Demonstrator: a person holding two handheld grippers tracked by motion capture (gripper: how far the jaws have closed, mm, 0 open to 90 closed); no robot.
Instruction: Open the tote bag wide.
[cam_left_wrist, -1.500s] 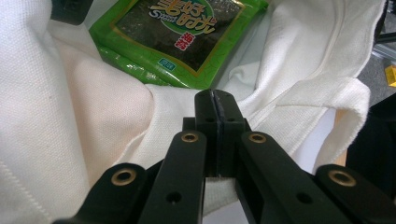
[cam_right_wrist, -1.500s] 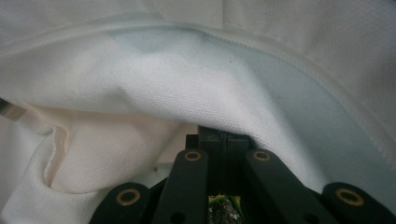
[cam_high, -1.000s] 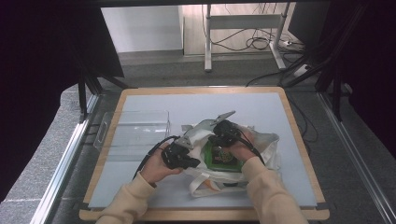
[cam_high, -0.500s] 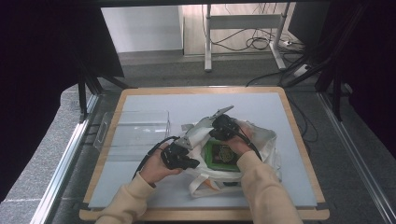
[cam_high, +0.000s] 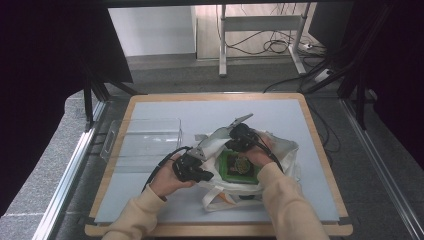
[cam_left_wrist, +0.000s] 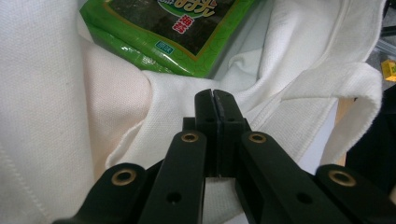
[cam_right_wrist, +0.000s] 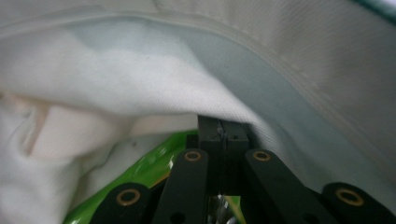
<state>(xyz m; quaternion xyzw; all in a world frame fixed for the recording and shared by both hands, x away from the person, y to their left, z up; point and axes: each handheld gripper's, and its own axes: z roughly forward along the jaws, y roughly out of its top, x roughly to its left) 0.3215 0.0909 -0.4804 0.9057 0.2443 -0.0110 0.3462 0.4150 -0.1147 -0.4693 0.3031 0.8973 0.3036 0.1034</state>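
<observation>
A white cloth tote bag (cam_high: 282, 150) lies on the table with a green snack packet (cam_high: 239, 166) in its open mouth. My left gripper (cam_high: 212, 175) is at the bag's left rim. Its jaws are shut in the left gripper view (cam_left_wrist: 215, 95), folds of the bag (cam_left_wrist: 46, 93) run into them, and the packet (cam_left_wrist: 177, 23) lies just beyond. My right gripper (cam_high: 231, 145) is at the far rim, over the packet. The right gripper view has its jaws (cam_right_wrist: 223, 123) shut with the bag's rim (cam_right_wrist: 140, 84) draped over their tips and the packet (cam_right_wrist: 140, 182) below.
A clear plastic box (cam_high: 145, 137) stands left of the bag on the pale mat. The wooden frame (cam_high: 320, 145) of the table runs close on the right. Floor cables and a metal stand (cam_high: 260, 30) lie beyond the far edge.
My right gripper has shifted a little away from the person, taking the bag's far rim with it. The left gripper has stayed put.
</observation>
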